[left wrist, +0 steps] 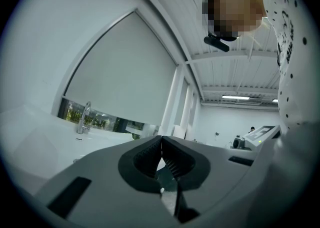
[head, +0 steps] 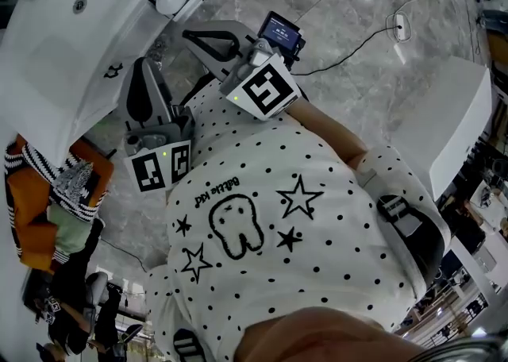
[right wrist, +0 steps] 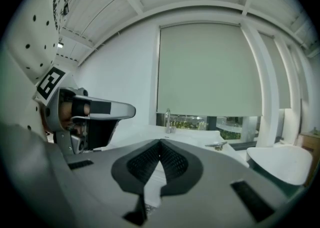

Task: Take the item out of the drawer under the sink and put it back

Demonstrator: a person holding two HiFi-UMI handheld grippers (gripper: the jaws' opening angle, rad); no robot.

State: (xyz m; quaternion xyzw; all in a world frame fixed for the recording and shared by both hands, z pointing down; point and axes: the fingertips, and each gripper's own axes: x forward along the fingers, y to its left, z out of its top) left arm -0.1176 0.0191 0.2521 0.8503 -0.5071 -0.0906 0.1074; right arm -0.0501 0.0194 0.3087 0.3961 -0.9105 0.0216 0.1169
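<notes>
1. The left gripper [left wrist: 161, 142] and the right gripper [right wrist: 160, 146] are both clenched on nothing and held up near the person's shirt [head: 317, 194]. A reach made with the jaws together would likely bump the drawer front instead of catching it.
2. Neither the drawer nor the item inside it shows in any view. A reach would therefore start blind and could knock the rim of the sink [head: 55, 59].
3. A cable [head: 349, 52] trails across the floor [head: 373, 3], so a careless step could snag it.

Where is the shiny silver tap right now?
In the left gripper view, the shiny silver tap stands at the left on the white sink counter, just below the big grey window blind.
</notes>
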